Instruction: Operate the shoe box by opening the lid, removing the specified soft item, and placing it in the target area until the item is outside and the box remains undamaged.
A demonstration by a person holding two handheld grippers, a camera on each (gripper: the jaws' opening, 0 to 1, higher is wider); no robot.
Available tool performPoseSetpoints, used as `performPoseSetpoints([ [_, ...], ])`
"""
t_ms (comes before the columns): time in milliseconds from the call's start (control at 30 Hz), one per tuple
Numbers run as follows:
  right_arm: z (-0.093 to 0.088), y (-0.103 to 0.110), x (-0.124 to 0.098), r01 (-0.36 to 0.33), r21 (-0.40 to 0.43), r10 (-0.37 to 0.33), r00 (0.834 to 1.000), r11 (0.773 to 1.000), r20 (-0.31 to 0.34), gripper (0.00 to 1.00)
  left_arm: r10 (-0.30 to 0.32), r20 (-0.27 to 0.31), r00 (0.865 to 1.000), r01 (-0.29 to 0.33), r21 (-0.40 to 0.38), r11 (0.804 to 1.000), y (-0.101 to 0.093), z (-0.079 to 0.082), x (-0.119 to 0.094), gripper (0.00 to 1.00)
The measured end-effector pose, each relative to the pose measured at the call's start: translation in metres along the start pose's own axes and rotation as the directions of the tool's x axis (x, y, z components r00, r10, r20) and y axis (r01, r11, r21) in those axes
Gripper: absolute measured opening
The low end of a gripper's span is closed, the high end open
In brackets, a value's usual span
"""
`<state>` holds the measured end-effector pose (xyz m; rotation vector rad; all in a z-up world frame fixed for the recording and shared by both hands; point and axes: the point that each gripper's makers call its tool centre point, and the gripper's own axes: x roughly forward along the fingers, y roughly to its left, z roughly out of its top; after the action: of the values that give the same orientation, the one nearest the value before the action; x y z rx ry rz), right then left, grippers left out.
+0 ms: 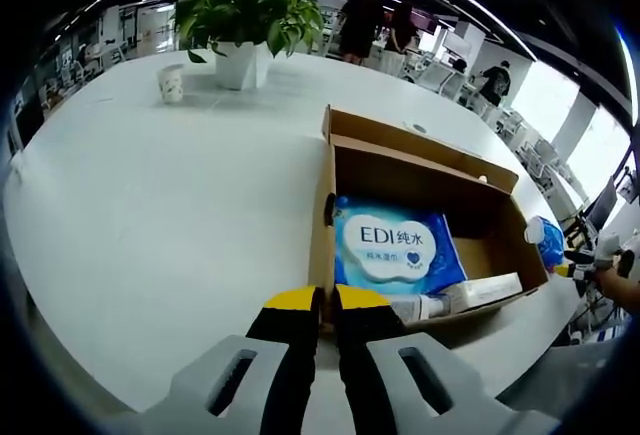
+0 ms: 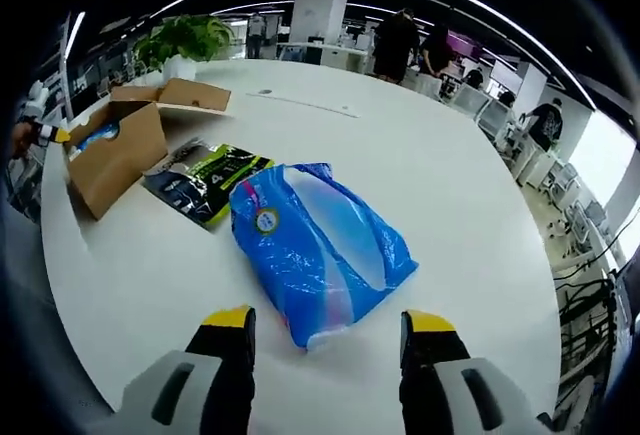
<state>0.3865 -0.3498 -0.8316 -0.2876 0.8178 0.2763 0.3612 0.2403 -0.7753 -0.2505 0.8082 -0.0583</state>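
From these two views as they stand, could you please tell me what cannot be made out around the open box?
- Brown cardboard shoe box: in the left gripper view, its near wall hides the floor beneath the blue wet-wipes pack.
- White tube: label too small to read.
- Black and green packets: in the right gripper view, print too small.
- Blue plastic bag: contents unclear through the film.

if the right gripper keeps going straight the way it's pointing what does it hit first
Most likely the blue plastic bag, lying on the white table just ahead of the open right gripper and roughly centred between its jaws. Depth is unclear, so whether it would pass above the bag is uncertain.
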Motion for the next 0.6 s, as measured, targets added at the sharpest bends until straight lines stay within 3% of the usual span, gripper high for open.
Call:
performPoseSetpoints([
  [367, 0.0059, -0.0052, 0.0056, -0.016, -0.077, 0.016, 1.000, 0.997, -0.001, 0.45, -0.003, 0.000, 1.000, 0.003, -0.005, 1.000, 0.0008, 0.0001, 0.0008, 0.03],
  [600, 0.0068, -0.0085, 0.0071, -0.043, -0.118, 0.042, 0.999, 0.992, -0.008, 0.45, -0.003, 0.001, 1.000, 0.003, -0.010, 1.000, 0.0005, 0.0000, 0.0006, 0.03],
])
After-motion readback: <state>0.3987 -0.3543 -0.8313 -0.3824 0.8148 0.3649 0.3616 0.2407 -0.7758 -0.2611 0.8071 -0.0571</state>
